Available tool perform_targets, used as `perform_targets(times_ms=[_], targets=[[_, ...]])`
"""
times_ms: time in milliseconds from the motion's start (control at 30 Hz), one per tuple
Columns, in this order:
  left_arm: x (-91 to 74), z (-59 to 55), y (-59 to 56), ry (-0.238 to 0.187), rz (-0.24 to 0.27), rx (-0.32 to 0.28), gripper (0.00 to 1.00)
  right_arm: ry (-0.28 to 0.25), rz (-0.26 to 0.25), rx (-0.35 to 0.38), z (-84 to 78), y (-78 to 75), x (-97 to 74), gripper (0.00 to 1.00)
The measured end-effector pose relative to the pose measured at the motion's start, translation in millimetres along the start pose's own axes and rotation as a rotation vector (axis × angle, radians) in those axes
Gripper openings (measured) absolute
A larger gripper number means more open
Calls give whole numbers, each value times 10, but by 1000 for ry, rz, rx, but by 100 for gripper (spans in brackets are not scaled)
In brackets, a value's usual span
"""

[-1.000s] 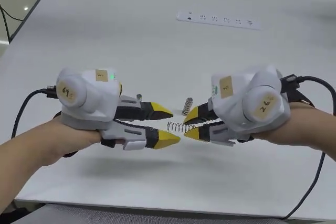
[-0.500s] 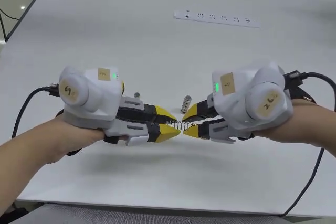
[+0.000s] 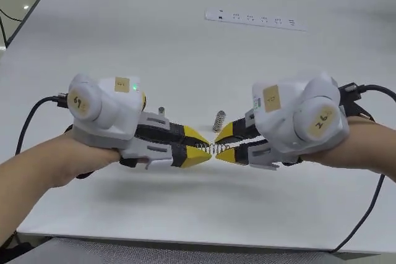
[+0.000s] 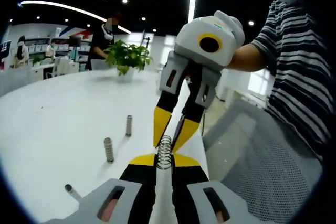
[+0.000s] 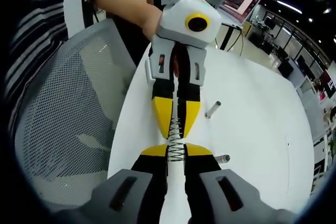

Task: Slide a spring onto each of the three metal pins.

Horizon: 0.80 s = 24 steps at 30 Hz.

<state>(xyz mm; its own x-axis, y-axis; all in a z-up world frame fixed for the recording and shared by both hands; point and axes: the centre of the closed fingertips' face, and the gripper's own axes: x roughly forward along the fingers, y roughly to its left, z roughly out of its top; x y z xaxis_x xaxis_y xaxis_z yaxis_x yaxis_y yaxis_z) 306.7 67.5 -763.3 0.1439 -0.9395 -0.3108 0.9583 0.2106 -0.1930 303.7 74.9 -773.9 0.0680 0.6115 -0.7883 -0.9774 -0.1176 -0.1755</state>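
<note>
**Spotter:** What worries you from here?

**Me:** The spring is pinched at both ends. My left gripper is clamped on one end and my right gripper on the other, and the spring hangs in the air over the table. If I pull or twist the two against each other, I reckon the coil stretches or kinks. If one side lets go carelessly, it could flick off towards the near edge at six o'clock.

**Spotter:** How are the hands sitting?

**Me:** Both are level, tip to tip and almost touching. The left points to three o'clock and the right to nine.

**Spotter:** And the pins?

**Me:** The sprung pin stands at twelve o'clock of the held spring. The bare pin is at ten o'clock, behind my left gripper, and I judge it the likely target.
</note>
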Motion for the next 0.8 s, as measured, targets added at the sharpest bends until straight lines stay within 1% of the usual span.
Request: perform_targets(times_ms=[100, 167, 200, 267, 333, 533, 600, 667, 800], targets=[[5, 12, -13, -1, -5, 0, 2, -6, 0, 3, -17, 4, -24, 9], [5, 17, -19, -1, -12, -5, 2, 1, -6, 8, -62, -2, -33, 13], [6, 17, -20, -1, -13, -4, 2, 4, -3, 12, -82, 4, -36, 14], [6, 11, -15, 2, -14, -3, 2, 3, 2, 14, -114, 19, -43, 13], [5, 10, -20, 4, -18, -3, 2, 15, 8, 7, -149, 36, -42, 11], [7, 8, -39, 16, -31, 5, 2, 8, 11, 8, -134, 47, -35, 10], [5, 14, -46, 17, -38, 4, 2, 10, 22, 2, -131, 66, -25, 9], [5, 4, -50, 28, -41, 11, 2, 15, 18, -4, -134, 65, -17, 8], [-2, 1, -41, 31, -40, 12, 2, 11, 14, -1, -132, 64, -13, 7]])
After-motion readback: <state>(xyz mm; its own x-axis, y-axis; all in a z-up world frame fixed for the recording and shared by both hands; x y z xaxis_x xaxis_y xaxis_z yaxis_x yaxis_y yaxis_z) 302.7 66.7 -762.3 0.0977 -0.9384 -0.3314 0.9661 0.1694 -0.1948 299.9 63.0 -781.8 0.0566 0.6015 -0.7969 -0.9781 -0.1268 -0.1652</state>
